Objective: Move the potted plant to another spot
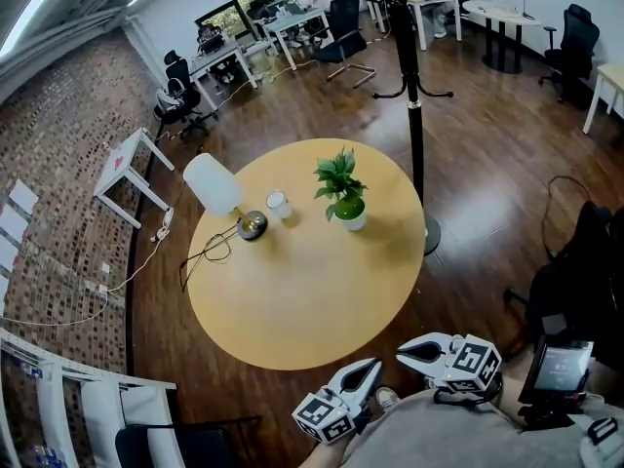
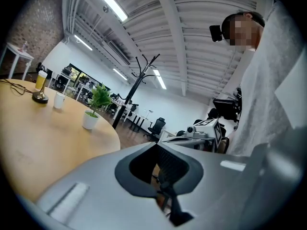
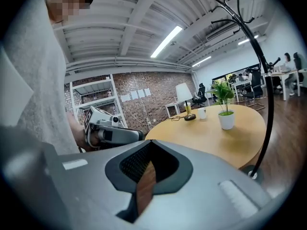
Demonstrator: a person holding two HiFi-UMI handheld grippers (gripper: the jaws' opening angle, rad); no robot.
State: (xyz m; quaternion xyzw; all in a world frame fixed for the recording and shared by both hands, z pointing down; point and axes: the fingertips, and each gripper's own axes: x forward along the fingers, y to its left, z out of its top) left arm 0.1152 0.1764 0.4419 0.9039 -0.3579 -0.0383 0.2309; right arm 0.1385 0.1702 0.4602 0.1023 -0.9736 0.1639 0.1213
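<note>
Plant move not started.
Our left gripper (image 1: 373, 367) and right gripper (image 1: 404, 351), jaws closed and empty, hang off the table (image 1: 292, 300)'s near edge; the potted plant (image 1: 343, 195) sits near its far-right edge.

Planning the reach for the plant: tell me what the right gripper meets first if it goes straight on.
Probably the table near its edge: the right gripper, shut, points just past the left gripper toward it. Depth is unclear, so it might skim past.

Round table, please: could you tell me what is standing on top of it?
A potted plant, a white cup, a lamp and its black cable. The lampshade covers part of the lamp's stem.
</note>
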